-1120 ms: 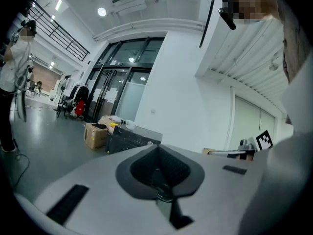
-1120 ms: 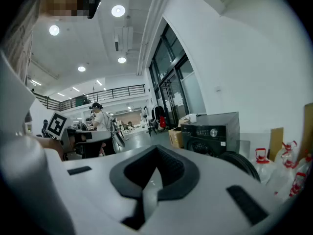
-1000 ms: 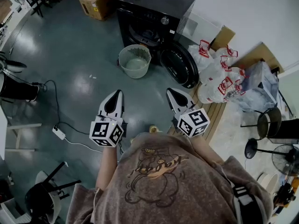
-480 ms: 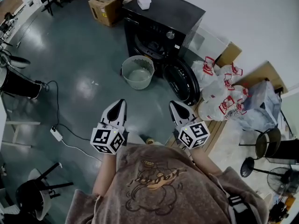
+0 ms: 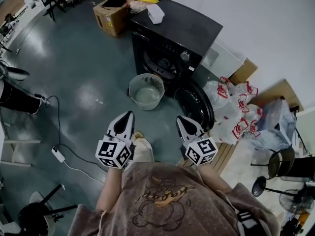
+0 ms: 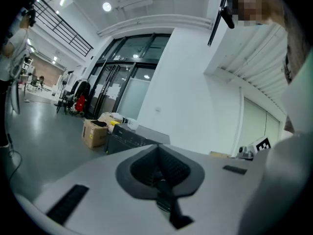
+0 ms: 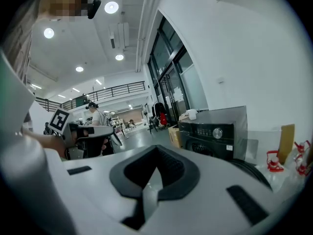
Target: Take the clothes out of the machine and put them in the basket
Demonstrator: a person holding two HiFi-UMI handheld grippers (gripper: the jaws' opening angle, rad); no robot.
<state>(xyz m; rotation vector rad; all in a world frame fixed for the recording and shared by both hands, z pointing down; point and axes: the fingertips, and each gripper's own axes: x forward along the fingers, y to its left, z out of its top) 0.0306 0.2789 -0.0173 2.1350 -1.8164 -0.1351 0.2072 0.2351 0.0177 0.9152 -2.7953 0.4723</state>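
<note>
Basket (image 5: 145,93) just before machine (image 5: 177,29) | door (image 5: 194,108) open beside it | floor (image 5: 74,68) open left

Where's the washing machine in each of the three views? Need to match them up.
Head view: washing machine, top centre.
Left gripper view: washing machine, left of centre, just above the gripper's body.
Right gripper view: washing machine, right of centre.
Shared landmark: the cardboard box on the floor beside it, to its left in all three views.

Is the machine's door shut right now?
No, the door stands swung open from the machine, just right of the basket.
</note>
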